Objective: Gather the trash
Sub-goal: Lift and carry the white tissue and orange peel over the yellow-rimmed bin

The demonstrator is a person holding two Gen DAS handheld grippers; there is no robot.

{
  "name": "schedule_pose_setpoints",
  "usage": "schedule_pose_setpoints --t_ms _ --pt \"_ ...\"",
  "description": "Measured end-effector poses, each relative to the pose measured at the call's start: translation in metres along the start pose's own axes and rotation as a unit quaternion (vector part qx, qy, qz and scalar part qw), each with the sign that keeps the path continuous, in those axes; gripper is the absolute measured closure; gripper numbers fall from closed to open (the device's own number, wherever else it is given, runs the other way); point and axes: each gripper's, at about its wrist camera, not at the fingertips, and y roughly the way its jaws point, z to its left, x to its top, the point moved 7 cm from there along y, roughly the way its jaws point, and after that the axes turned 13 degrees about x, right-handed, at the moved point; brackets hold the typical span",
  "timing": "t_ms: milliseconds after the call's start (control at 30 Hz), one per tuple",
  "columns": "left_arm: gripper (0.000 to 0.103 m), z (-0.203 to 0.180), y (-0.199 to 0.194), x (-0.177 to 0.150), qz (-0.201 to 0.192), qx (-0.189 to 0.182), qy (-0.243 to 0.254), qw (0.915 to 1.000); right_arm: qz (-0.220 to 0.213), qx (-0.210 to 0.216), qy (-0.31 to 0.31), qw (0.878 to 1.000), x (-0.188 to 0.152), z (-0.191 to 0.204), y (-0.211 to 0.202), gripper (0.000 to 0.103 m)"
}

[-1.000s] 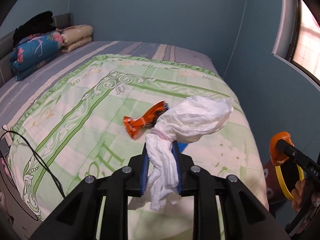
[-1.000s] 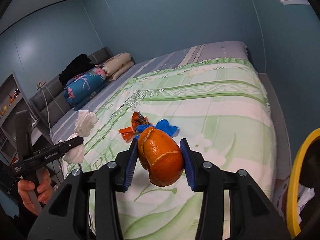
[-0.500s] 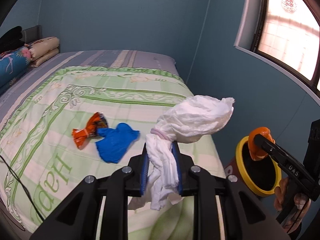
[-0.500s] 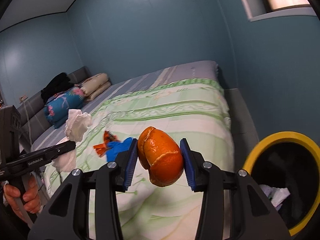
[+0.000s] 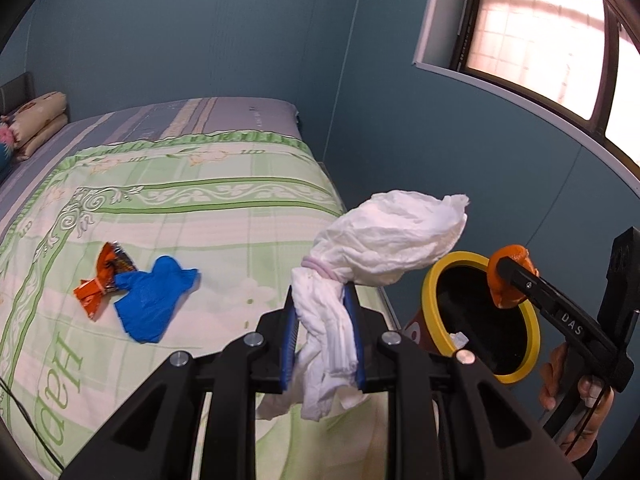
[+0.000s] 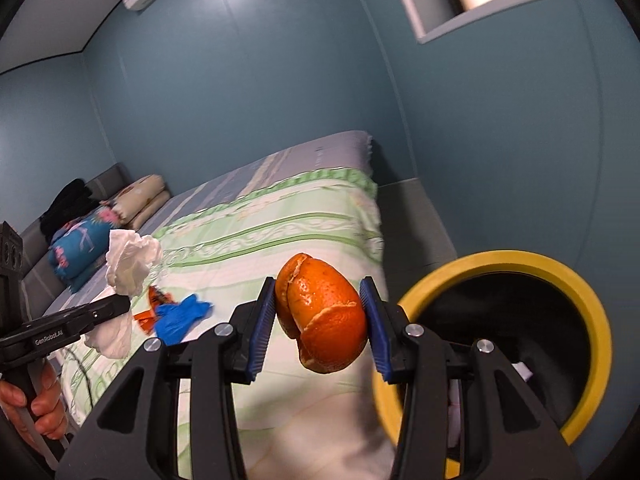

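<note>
A bed with a green-patterned cover filled the blue-walled room, a window high on the wall. Near its foot edge lay a blue glove touching an orange wrapper. My left gripper was clamped on a white tissue wad; my right gripper pinched an orange peel just beside the yellow-rimmed bin, whose contents were mostly dark.
</note>
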Motion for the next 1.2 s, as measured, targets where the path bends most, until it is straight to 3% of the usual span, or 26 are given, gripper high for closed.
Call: schedule_pose_setpoints --t_ms 700,1200 --pt "0.082 -0.15 0.027 0.01 -0.008 -0.083 0.105 0.991 -0.059 -0.105 0.046 0.992 -0.001 -0.086 -0.047 0.063" --pt "0.082 -0.213 0.07 0.001 0.022 -0.097 0.136 0.9857 -0.043 -0.144 0.058 0.987 -0.007 -0.125 -0.036 0.062"
